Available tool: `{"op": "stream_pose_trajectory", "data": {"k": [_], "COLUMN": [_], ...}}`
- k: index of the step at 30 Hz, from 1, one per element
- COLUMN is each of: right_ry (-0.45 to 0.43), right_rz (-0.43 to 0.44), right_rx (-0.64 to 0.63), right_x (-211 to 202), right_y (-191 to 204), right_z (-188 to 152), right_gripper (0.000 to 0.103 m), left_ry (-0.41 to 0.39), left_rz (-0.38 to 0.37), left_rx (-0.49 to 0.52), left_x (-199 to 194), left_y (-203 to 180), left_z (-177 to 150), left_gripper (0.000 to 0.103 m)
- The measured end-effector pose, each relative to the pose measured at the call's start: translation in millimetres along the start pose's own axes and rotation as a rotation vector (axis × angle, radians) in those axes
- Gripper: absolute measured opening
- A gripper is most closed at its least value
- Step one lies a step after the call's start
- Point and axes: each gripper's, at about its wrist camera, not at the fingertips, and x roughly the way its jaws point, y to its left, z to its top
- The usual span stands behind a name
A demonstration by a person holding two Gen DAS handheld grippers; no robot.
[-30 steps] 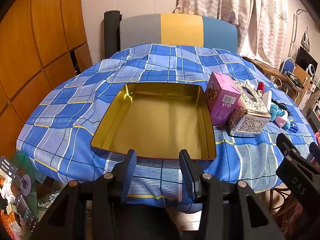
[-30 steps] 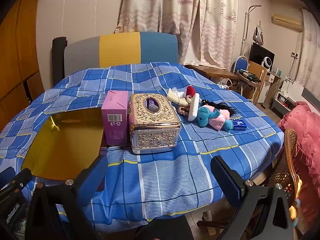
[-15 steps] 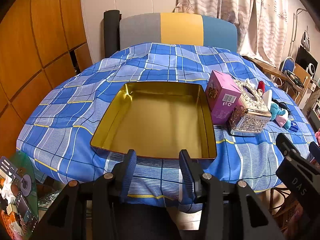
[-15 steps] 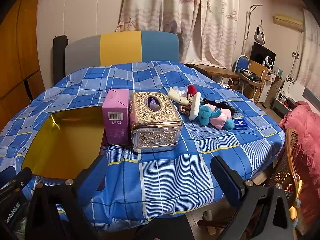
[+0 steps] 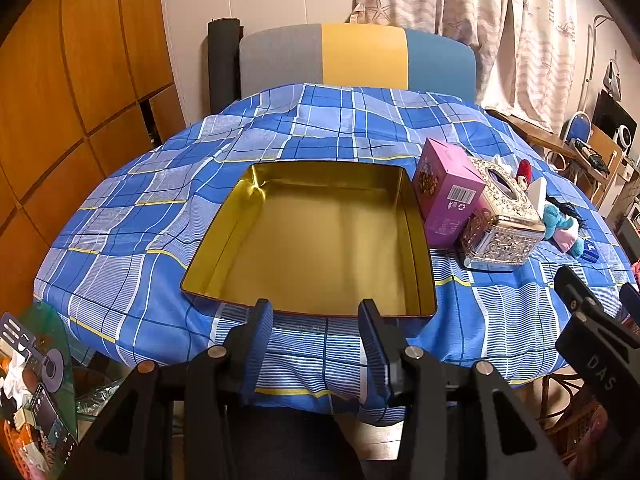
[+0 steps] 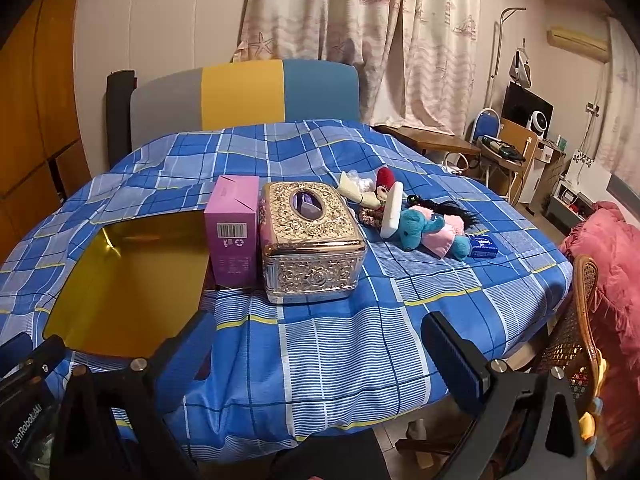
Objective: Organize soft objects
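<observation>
The left gripper (image 5: 316, 346) is held low at the near edge of the bench (image 5: 120, 240), angled down toward the gold tin tray (image 5: 320, 240); its jaws are parted about halfway, with nothing between them. The right gripper (image 6: 320, 356) is poised alongside, jaws spread wide and empty. The soft toys (image 6: 428, 228) are seen heaped beyond the ornate tissue box (image 6: 312, 240), which is flanked by a pink carton (image 6: 234, 228).
</observation>
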Motion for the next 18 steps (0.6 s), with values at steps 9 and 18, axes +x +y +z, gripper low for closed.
{"op": "stream_pose_trajectory", "data": {"k": [9,18], "right_ry": [-0.003,-0.049], "right_rz": [0.004,0.129], "right_rx": [0.005,0.024], "right_x": [1.2,11.7], "right_y": [-3.1,-23.1], "right_z": [4.3,17.9], "right_gripper": [0.103,0.103], "left_ry": [-0.003,0.138], "left_rz": [0.013,-0.077], "left_rx": [0.002,0.007], "left_x": [1.1,26.3], "left_y": [-0.7,-5.1], "left_z": [2.7,7.9], "left_gripper": [0.045,0.044]}}
